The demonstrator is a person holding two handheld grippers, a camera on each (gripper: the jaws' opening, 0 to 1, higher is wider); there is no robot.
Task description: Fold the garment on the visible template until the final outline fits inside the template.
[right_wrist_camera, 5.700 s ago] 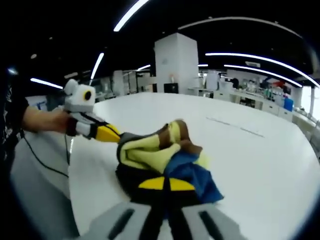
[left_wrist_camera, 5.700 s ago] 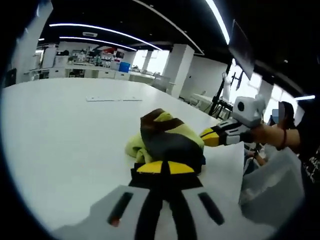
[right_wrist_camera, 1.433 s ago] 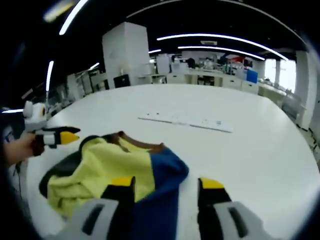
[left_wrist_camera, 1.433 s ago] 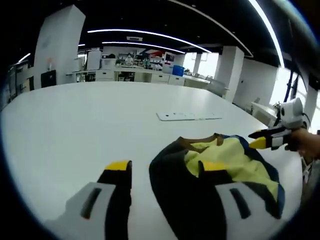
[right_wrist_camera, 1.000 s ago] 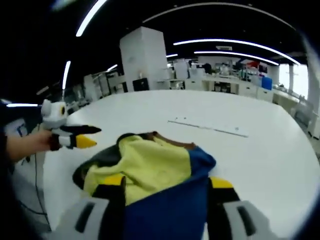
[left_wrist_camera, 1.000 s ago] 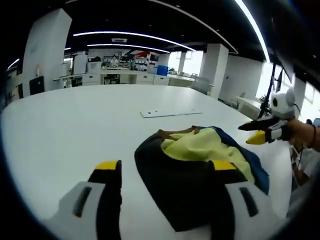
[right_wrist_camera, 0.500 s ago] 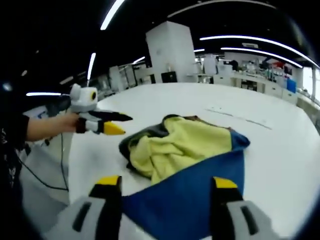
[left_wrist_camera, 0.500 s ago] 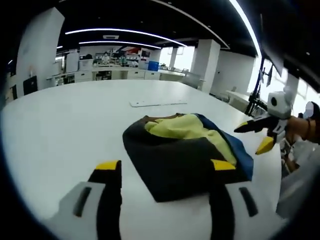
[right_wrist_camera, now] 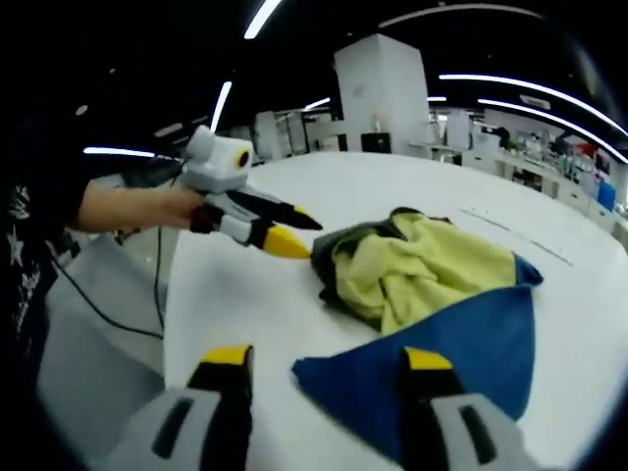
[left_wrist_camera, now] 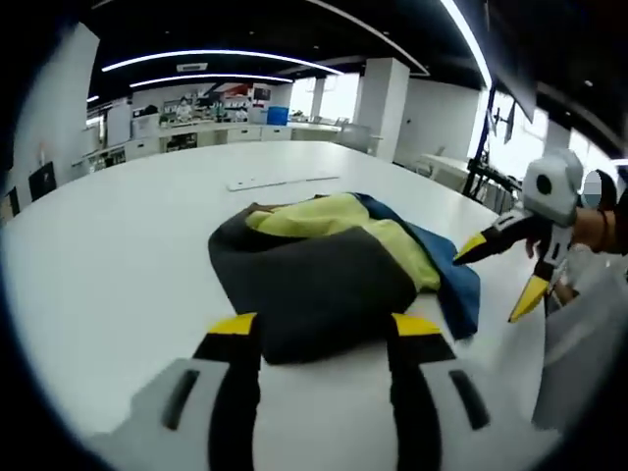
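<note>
Between the spread jaws of the left tongs [left_wrist_camera: 319,329], which grasp nothing, the garment [left_wrist_camera: 324,260] lies bunched on the white counter [left_wrist_camera: 108,265], its dark panel nearest them, yellow and blue folds beyond. Off to their right the right tongs [left_wrist_camera: 500,280] hover with jaws parted, empty, beside the blue edge. Ahead of the right tongs' own jaws lies the blue flap, and past it the yellow heap. Farther along the counter lies a flat white strip [left_wrist_camera: 283,182].
</note>
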